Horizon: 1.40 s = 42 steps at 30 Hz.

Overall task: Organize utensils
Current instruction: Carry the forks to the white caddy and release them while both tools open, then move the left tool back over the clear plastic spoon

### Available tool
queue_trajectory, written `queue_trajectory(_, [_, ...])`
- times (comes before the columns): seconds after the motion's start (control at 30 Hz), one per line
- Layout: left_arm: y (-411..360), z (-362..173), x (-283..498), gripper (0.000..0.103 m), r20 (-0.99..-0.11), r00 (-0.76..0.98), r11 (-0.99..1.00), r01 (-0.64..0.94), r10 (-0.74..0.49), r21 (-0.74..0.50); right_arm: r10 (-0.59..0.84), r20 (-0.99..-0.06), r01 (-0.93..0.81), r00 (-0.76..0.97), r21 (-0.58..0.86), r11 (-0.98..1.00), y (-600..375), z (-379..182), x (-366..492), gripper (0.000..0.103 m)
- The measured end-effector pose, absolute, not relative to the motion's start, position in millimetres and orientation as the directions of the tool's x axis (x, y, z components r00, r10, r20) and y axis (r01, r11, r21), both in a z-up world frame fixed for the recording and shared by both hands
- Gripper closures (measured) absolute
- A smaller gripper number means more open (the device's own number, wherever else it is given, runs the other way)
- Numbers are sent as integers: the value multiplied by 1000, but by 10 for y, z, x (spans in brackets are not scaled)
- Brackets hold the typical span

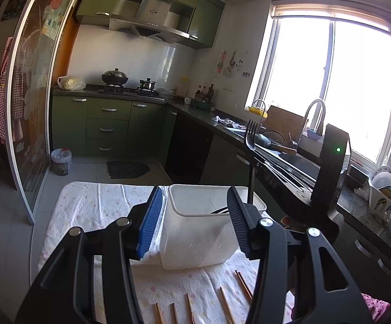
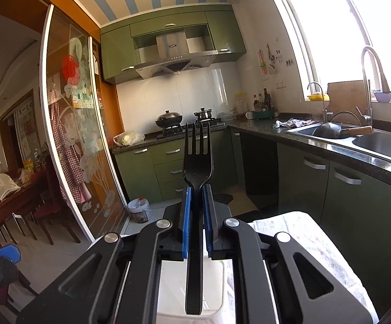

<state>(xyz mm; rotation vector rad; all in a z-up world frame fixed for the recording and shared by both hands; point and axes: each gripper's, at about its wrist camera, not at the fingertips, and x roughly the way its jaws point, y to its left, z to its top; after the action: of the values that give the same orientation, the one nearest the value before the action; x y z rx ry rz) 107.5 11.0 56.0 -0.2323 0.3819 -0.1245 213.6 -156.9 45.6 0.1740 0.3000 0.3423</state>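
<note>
The black fork (image 2: 196,159) stands tines-up between the blue pads of the right gripper (image 2: 197,191), which is clamped tight on its neck; its 4 tines point toward the stove and its handle runs back down between the fingers, ending over the white utensil bin (image 2: 168,291). In the left wrist view the same fork (image 1: 250,137) rises upright behind the bin's far right corner, with the right gripper's dark body beside it.

The left gripper (image 1: 195,224) hangs with its jaws partly apart, 1 blue pad (image 1: 152,221) left of the bin (image 1: 195,240) and 1 dark ribbed pad right of it. The bin sits between them; whether either pad touches its walls I cannot tell. Nothing is gripped.

The 1 bin stands on a pale flowered cloth (image 1: 92,208) covering the table. Dark utensil ends show inside at its right wall, too few details to count. On the cloth nearer the camera lie wooden chopsticks (image 1: 226,305), about 6 visible as separate sticks, some cut off by the frame edge, and 1 pale spoon (image 1: 199,318) barely showing at the bottom.
</note>
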Motion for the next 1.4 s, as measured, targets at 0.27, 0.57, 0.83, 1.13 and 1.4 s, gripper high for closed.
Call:
queue_trajectory(0.27, [-54,412,1084,53,-468,867,974,79,-172,-212,351,-262,-304,899,206,930,-1688,248,1721,79])
queue_trajectory(0.57, [-207,-306,1228,54,-806,544,969,57,-233,-242,418,-356,-295,836,350,889,-2376,110,1015,75])
queue_trajectory(0.83, [-278,-808,1283,59,-894,346,954,10,-284,-299,458,-438,-218,773,494,841,-3010,-297,587,71])
queue_trajectory(1.13, [-475,-842,1266,59,-911,287,953,19,-296,-303,477,-425,-206,769,542,815,-3144,-281,554,66])
queue_trajectory(1.4, [-552,-861,1298,59,-901,276,941,38,-334,-337,489,-416,-234,767,528,816,-2975,-142,574,66])
